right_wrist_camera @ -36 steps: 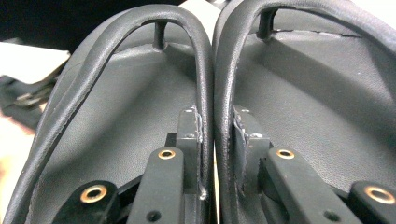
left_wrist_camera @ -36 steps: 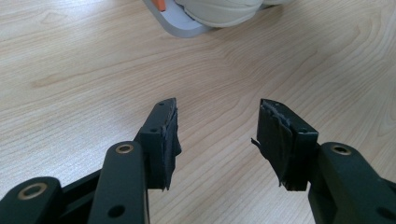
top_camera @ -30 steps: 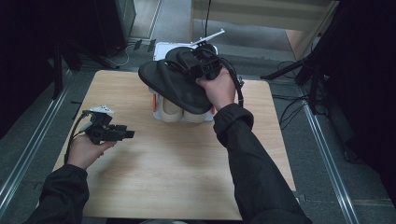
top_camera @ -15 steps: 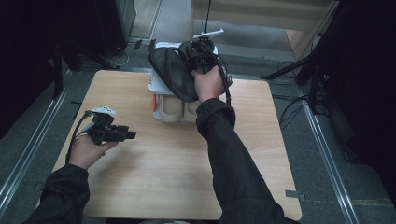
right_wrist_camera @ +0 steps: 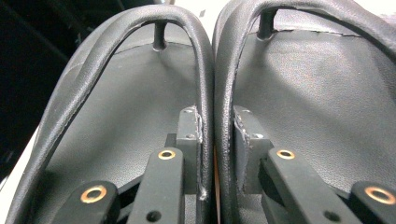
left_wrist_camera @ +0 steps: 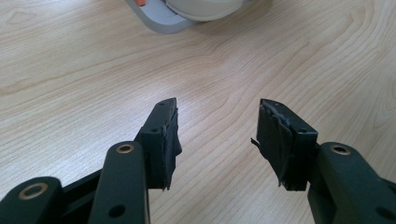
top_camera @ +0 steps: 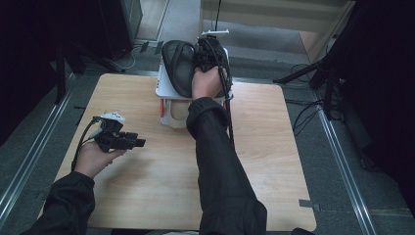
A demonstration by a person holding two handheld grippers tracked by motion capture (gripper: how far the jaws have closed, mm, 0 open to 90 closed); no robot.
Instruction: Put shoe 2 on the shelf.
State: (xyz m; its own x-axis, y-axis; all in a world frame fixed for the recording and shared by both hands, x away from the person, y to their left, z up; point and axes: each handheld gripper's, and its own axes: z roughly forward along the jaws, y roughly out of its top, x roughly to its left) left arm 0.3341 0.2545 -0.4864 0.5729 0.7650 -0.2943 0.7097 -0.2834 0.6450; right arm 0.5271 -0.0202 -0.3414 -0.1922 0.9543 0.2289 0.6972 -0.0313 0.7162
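A pair of black flip-flops (top_camera: pixel 178 68) hangs over the top of a white rack (top_camera: pixel 166 95) at the far middle of the wooden table. My right gripper (top_camera: pixel 208 54) is shut on them. In the right gripper view, the right gripper (right_wrist_camera: pixel 217 126) pinches the two neighbouring straps together, with one sole (right_wrist_camera: pixel 116 107) on the left and the other (right_wrist_camera: pixel 317 93) on the right. My left gripper (top_camera: pixel 139 143) rests low over the table's left side, far from the rack. Its jaws stand open with nothing between them (left_wrist_camera: pixel 217 126), pointing toward the rack's base (left_wrist_camera: pixel 159 21).
The table (top_camera: pixel 274 161) has bare wood in front and to the right of the rack. Cables (top_camera: pixel 303 105) and dark stands lie on the floor at the right, and metal rails run along both sides of the table.
My right hand has moved left and away with the flip-flops, which have swung from lying across the rack to pointing lengthwise. The left hand has stayed put.
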